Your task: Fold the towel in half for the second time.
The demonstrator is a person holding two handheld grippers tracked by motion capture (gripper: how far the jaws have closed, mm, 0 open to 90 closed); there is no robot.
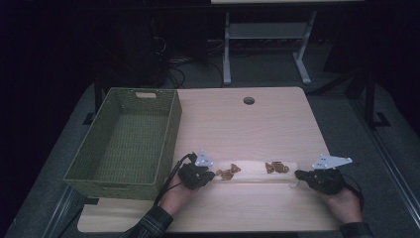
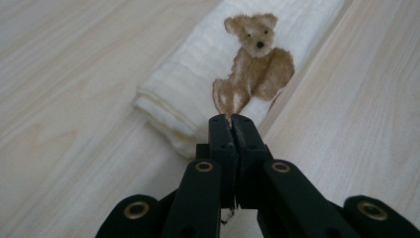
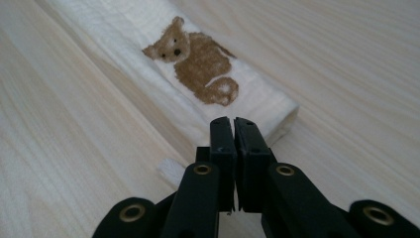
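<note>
left claw (image 2: 231,119) pinching folded cloth (image 2: 208,74) end | right claw (image 3: 233,121) pinching other end (bear prints up)

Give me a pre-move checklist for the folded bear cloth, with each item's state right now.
1. Left gripper shut at the near edge of the folded cloth: ok; whether fabric is pinched: cannot tell.
2. Right gripper shut at the cloth's other end: ok; grip on fabric: cannot tell.
3. Cloth lies flat and folded in a long strip on the table: ok.
4. Both grippers at opposite ends, level with each other: ok.
5. Green basket stands open with nothing in it, left of the cloth: ok.
</note>
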